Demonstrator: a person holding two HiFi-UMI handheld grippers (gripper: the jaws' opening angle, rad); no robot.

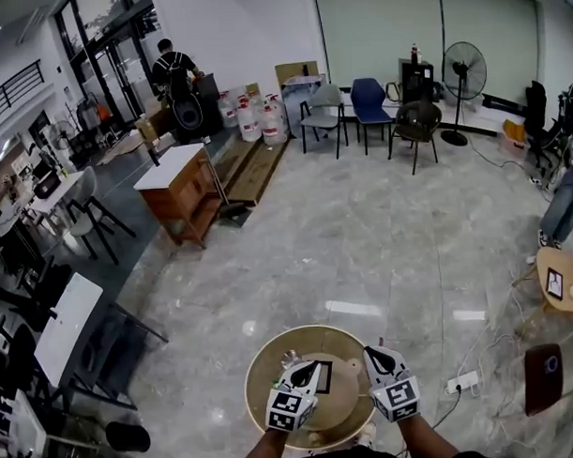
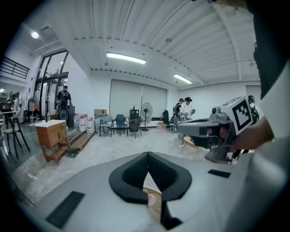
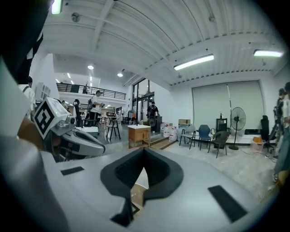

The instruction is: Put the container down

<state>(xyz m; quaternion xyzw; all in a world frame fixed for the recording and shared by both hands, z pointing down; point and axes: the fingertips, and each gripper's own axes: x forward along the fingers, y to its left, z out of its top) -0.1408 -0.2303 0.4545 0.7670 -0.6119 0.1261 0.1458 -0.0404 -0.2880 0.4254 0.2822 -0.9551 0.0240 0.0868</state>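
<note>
Both grippers hover over a round wooden table (image 1: 272, 357) at the bottom of the head view. My left gripper (image 1: 303, 366) is shut, its black pads (image 2: 131, 174) meeting at the tip with nothing between them. Just beyond its tip a small clear object (image 1: 289, 357), possibly the container, stands on the table; it is too small to tell more. My right gripper (image 1: 373, 354) is beside it to the right, also shut and empty, its pads (image 3: 156, 172) touching at the tip. Each gripper shows in the other's view: the right gripper (image 2: 181, 129) and the left gripper (image 3: 100, 147).
A black-outlined square (image 1: 320, 374) lies on the table between the grippers. A power strip (image 1: 461, 382) and cables trail on the marble floor at right. A wooden cabinet (image 1: 180, 191), chairs (image 1: 371, 103) and a fan (image 1: 464, 72) stand farther off. A person (image 1: 173, 68) is at the back.
</note>
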